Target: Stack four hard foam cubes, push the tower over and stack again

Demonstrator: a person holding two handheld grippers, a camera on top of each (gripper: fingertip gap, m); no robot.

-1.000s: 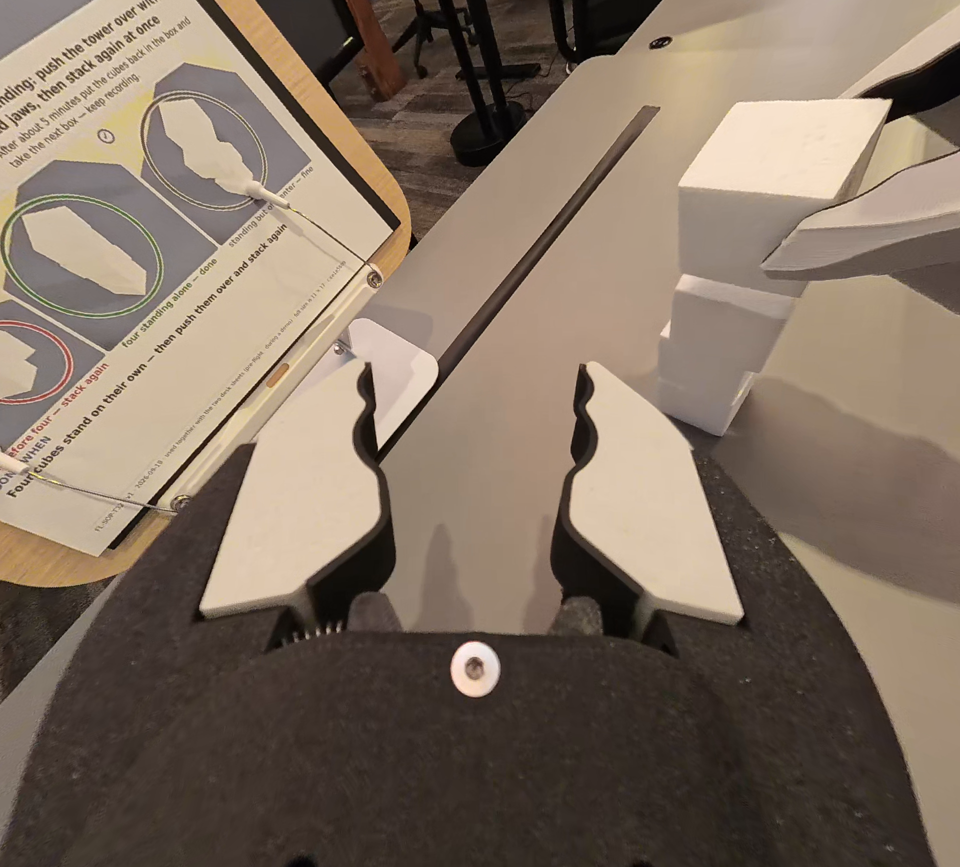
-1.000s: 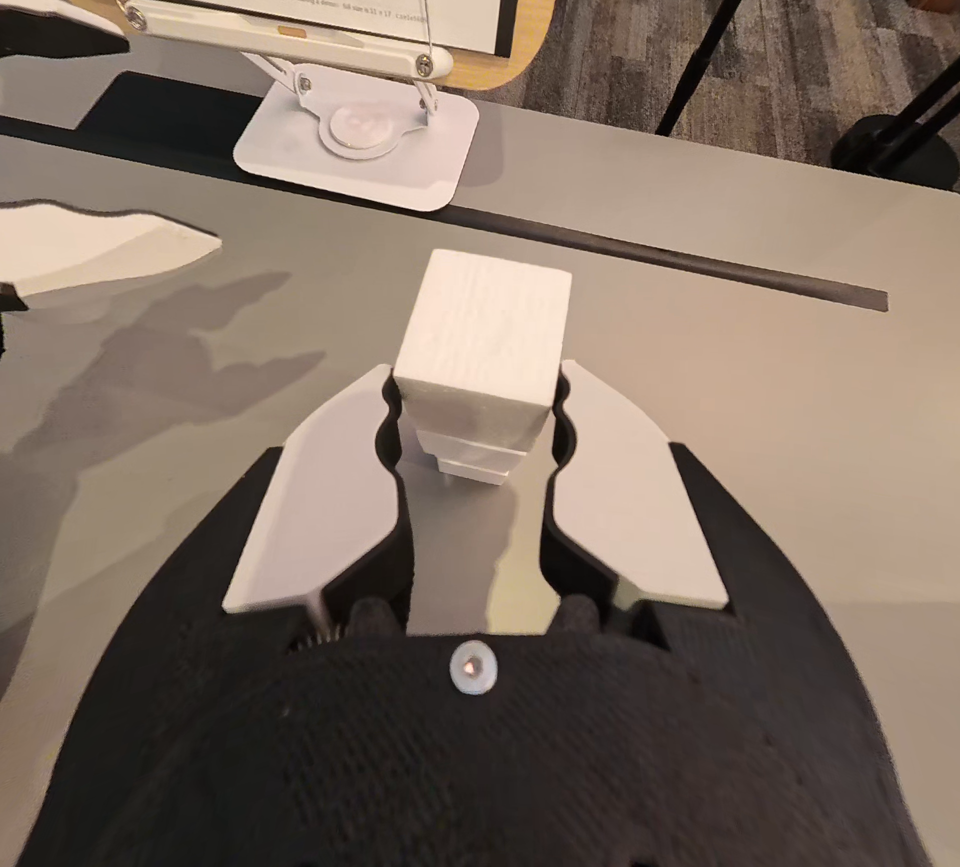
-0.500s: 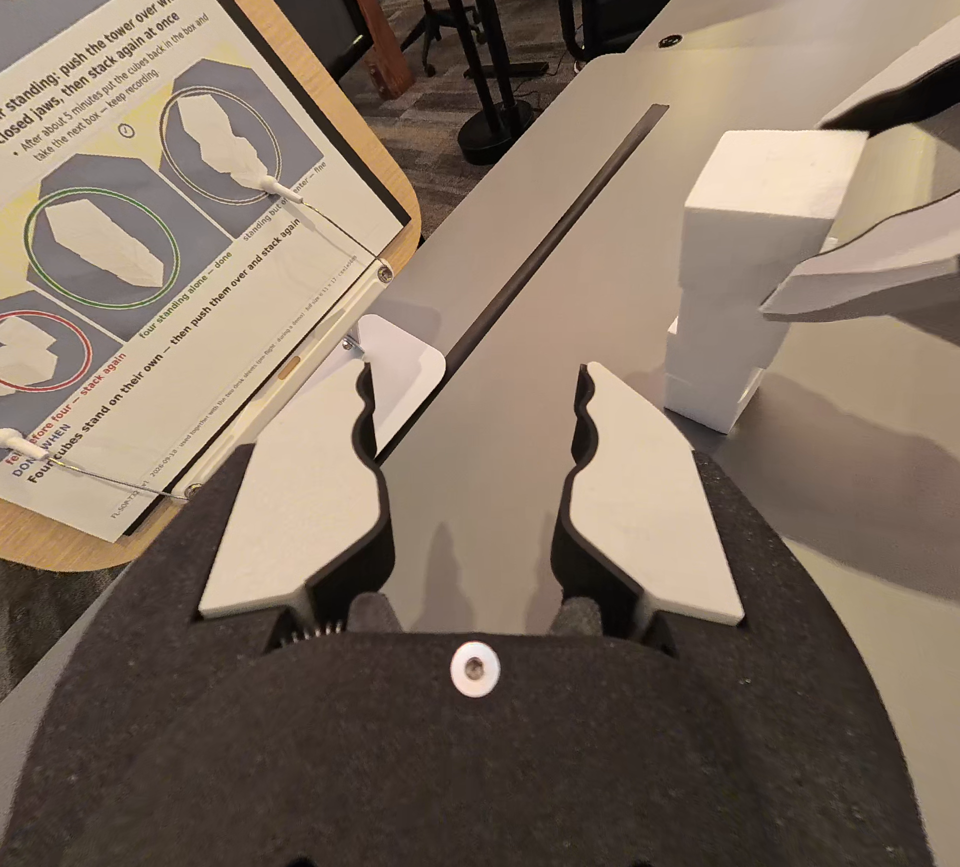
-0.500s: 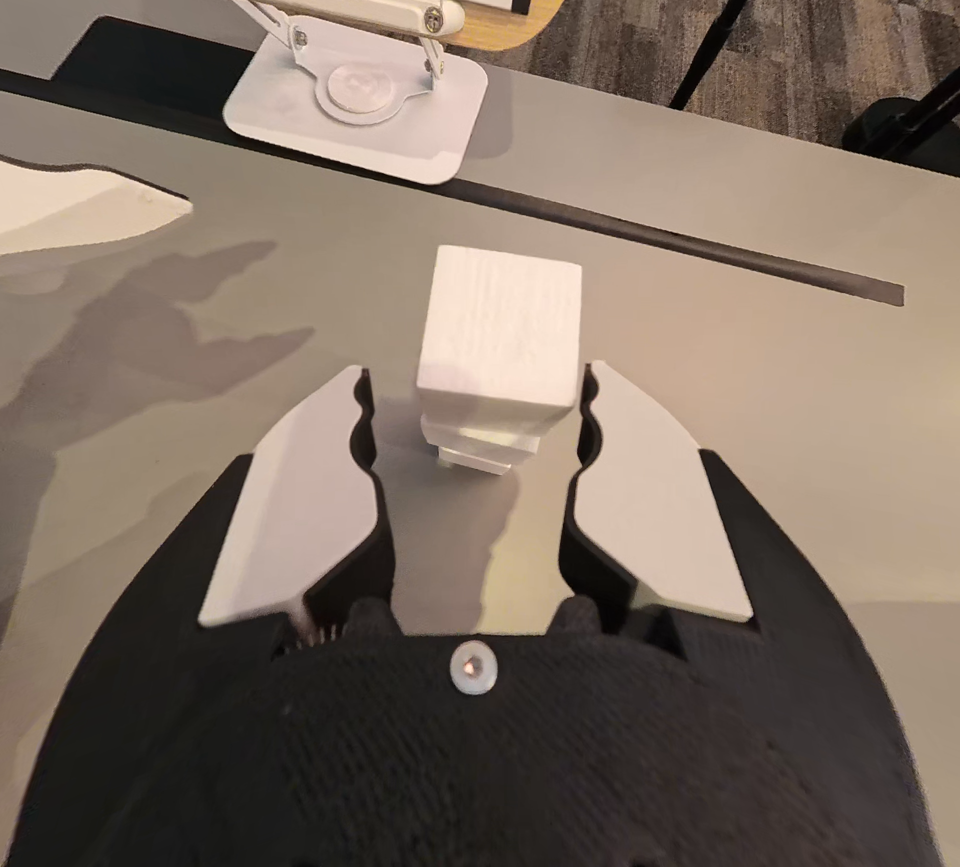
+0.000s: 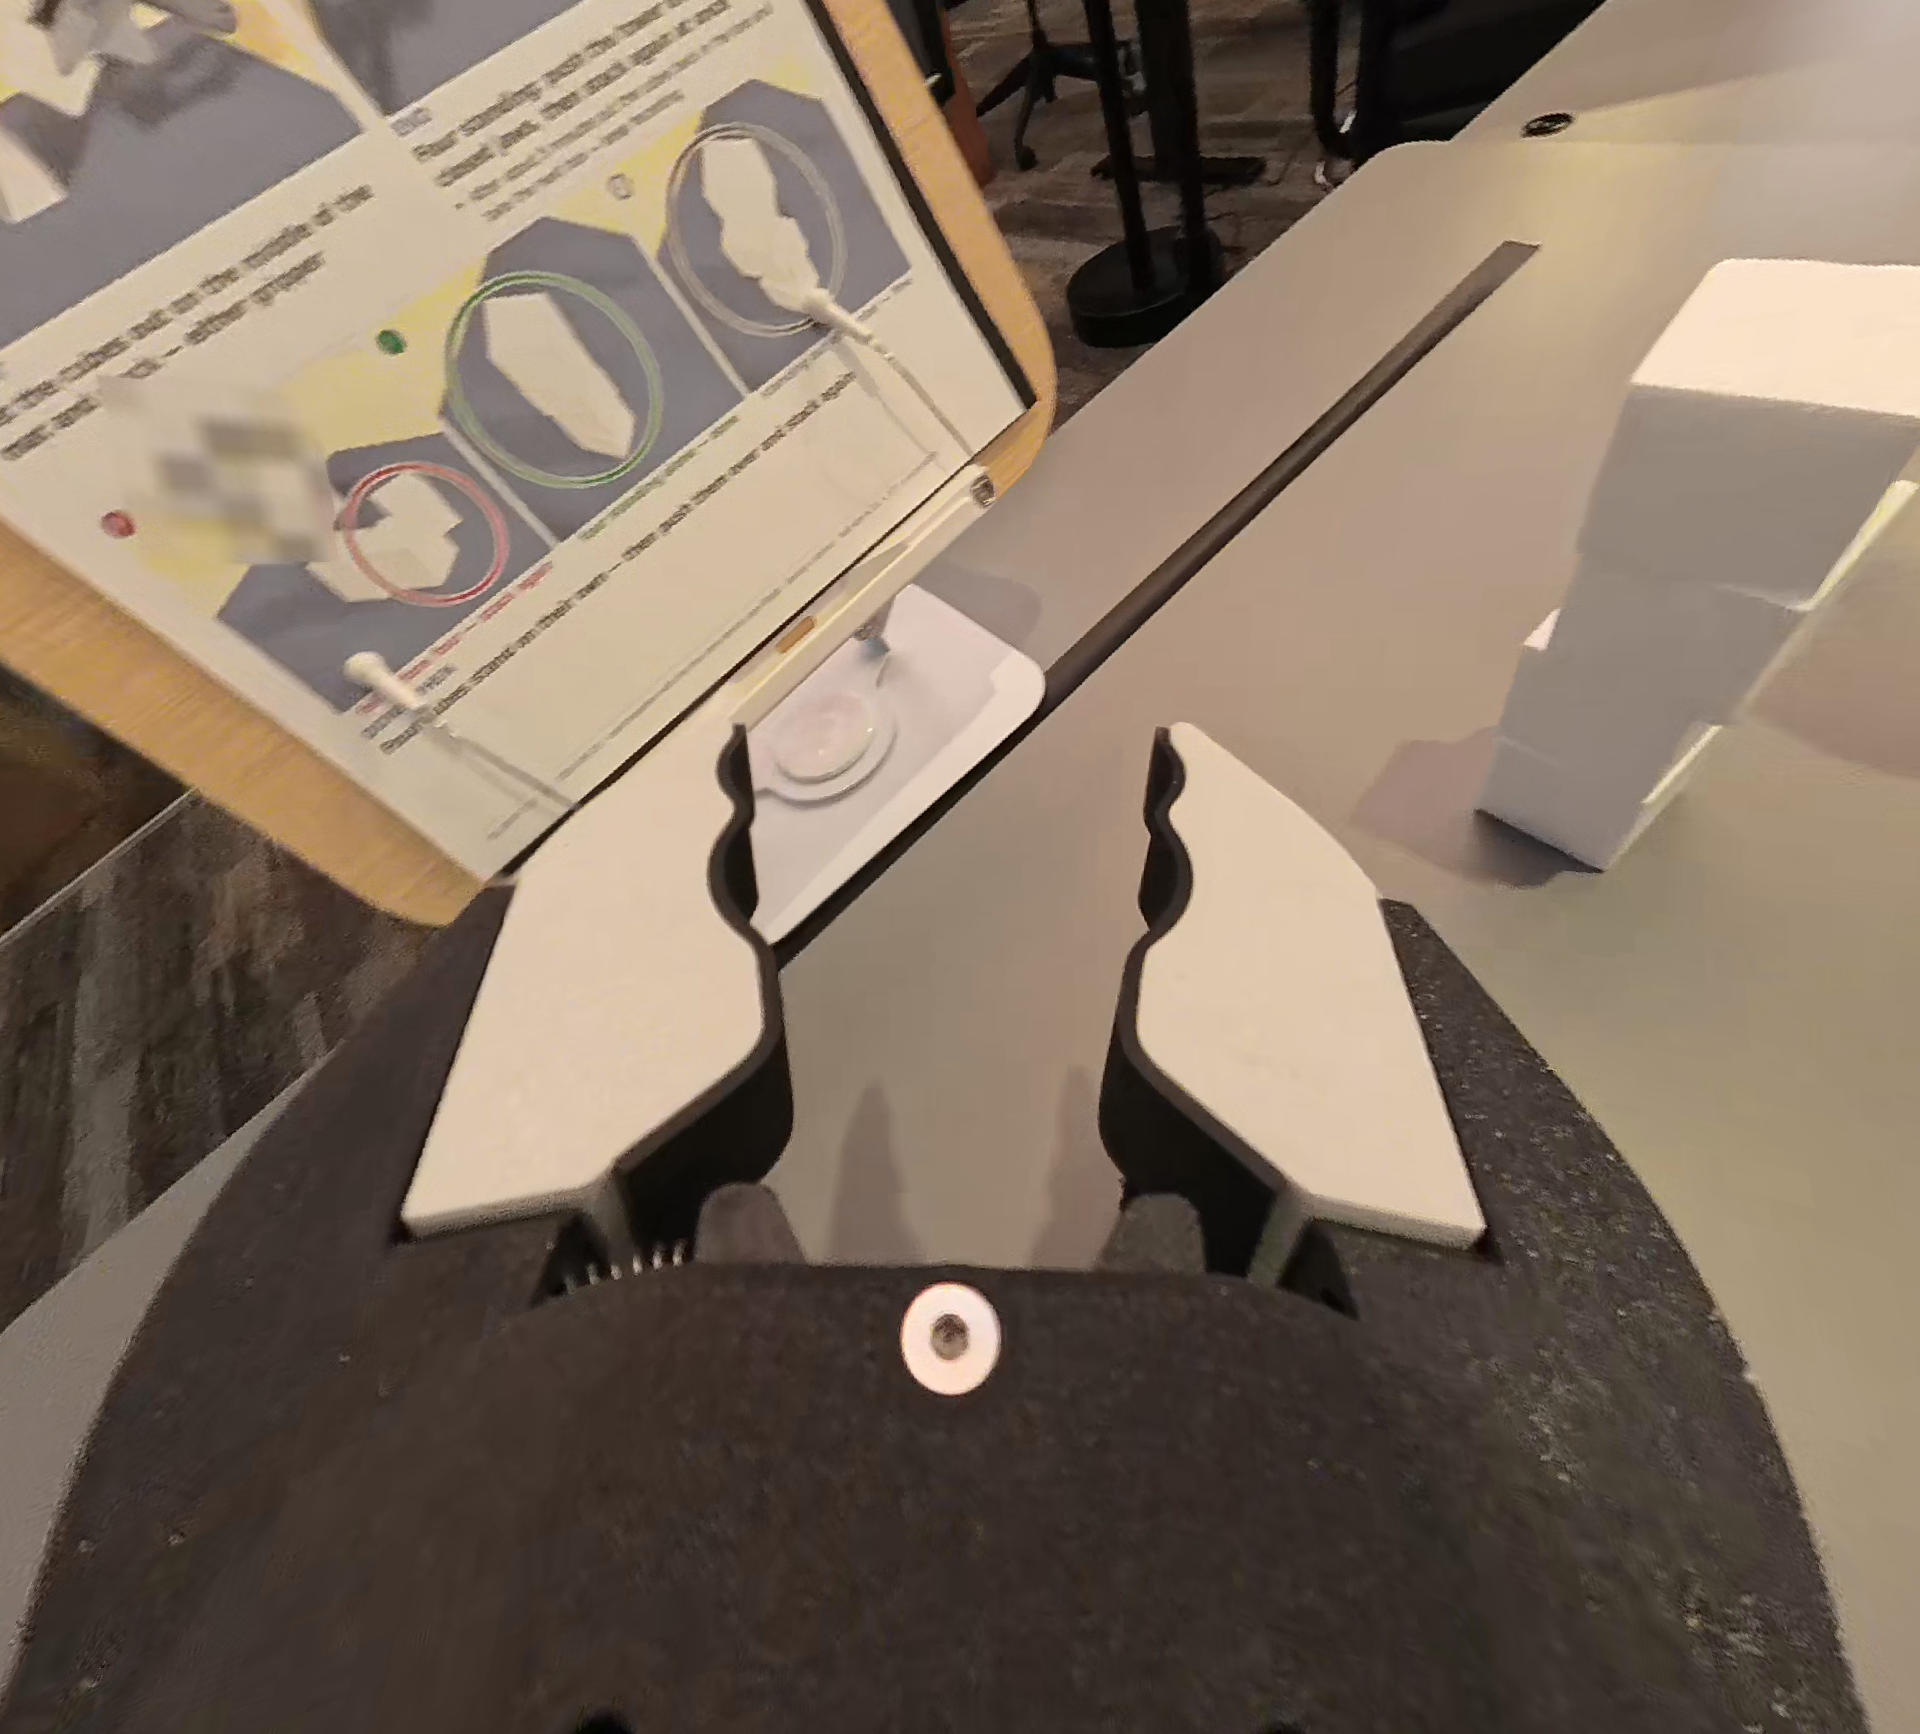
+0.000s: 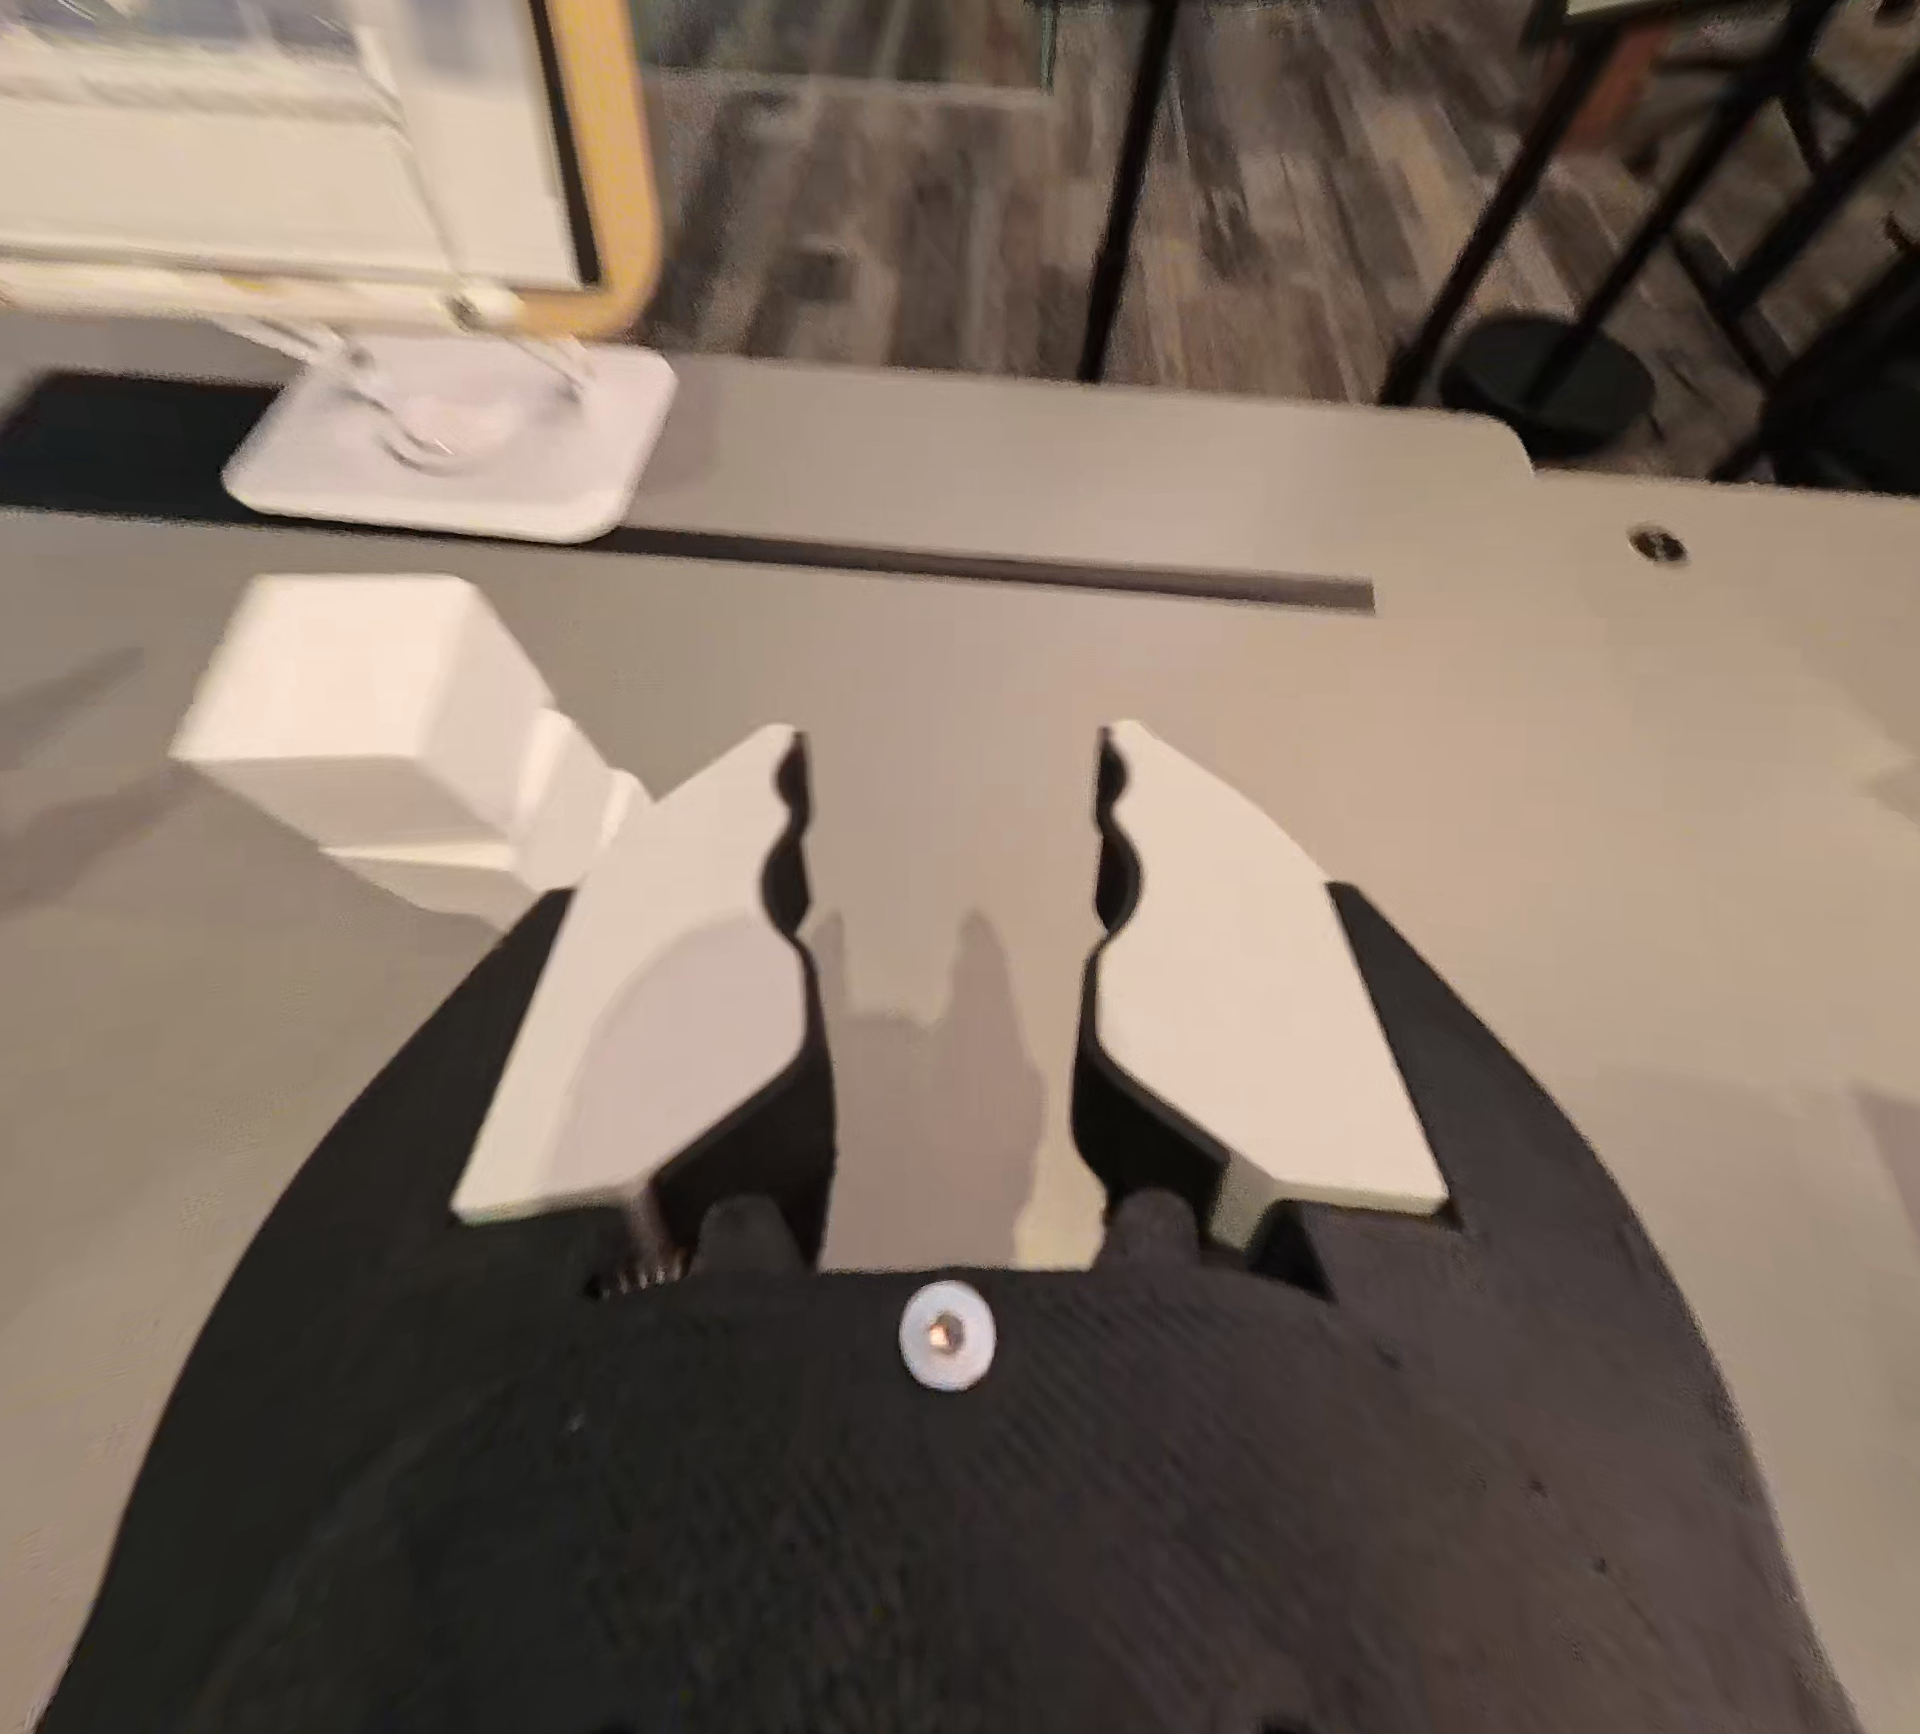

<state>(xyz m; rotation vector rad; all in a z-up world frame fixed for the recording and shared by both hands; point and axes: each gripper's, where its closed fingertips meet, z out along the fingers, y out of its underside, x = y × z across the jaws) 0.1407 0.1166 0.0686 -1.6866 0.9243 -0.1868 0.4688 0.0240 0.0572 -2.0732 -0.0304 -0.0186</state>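
Observation:
A tower of white foam cubes stands upright on the grey table, its lower cubes a little offset. In the left wrist view it is to the right of and beyond my left gripper, which is open and empty over bare table. In the right wrist view the tower stands just left of my right gripper, beside the left finger. The right gripper is open and empty. A blurred pale shape at the right edge of the left wrist view partly hides the tower.
A wood-edged instruction board on a white stand base stands at the table's far edge, also in the right wrist view. A dark slot runs along the table. Chairs and black stands are on the floor beyond.
My right gripper let go of the top cube, opened wider and swung right, so the tower now stands left of its fingers. My left gripper stayed open and drifted slightly left.

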